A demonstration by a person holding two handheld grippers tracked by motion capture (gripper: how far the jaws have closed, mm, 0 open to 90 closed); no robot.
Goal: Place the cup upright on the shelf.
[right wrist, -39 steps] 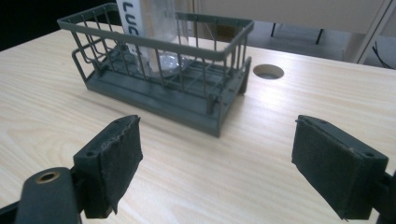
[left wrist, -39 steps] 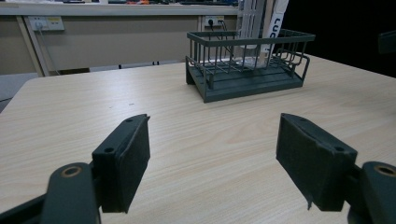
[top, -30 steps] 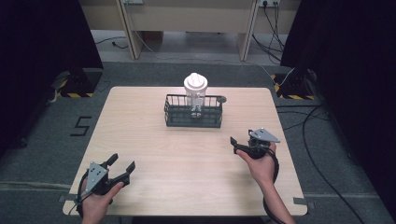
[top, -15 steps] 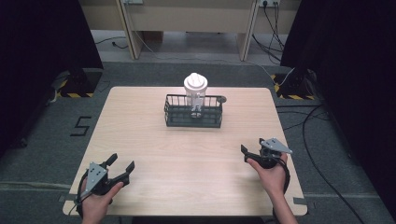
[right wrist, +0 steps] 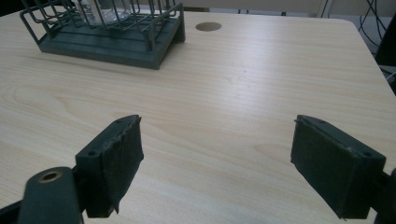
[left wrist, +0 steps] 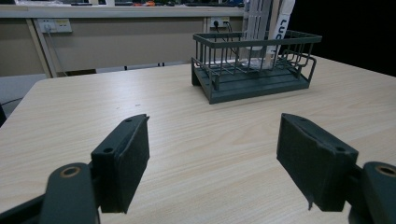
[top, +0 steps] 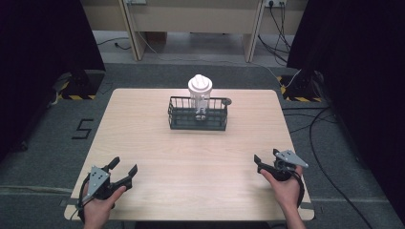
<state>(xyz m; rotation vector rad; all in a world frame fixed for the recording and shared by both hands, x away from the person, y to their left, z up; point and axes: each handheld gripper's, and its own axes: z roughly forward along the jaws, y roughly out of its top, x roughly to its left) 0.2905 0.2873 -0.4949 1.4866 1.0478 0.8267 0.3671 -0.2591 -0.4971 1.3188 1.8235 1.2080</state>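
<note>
Near the surface's point(top: 143, 124) front edge, both the left hand-held gripper point(top: 125, 168) and right hand-held gripper point(top: 266, 158) gape empty, well apart from the wire basket point(top: 197, 120).

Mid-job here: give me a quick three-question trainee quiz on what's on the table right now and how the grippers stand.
1. True or false: the white bottle stands upright inside the wire basket.
2. Which gripper is holding something? A) the left gripper B) the right gripper C) neither
3. Fill in: the wire basket sits toward the ___ edge of the table, away from the person's hands.

Key
1. True. The bottle rises out of the basket in the high view.
2. C. Both grippers are open, with only bare table between their jaws.
3. Far. Both grippers rest near the near edge, well apart from the basket.
</note>
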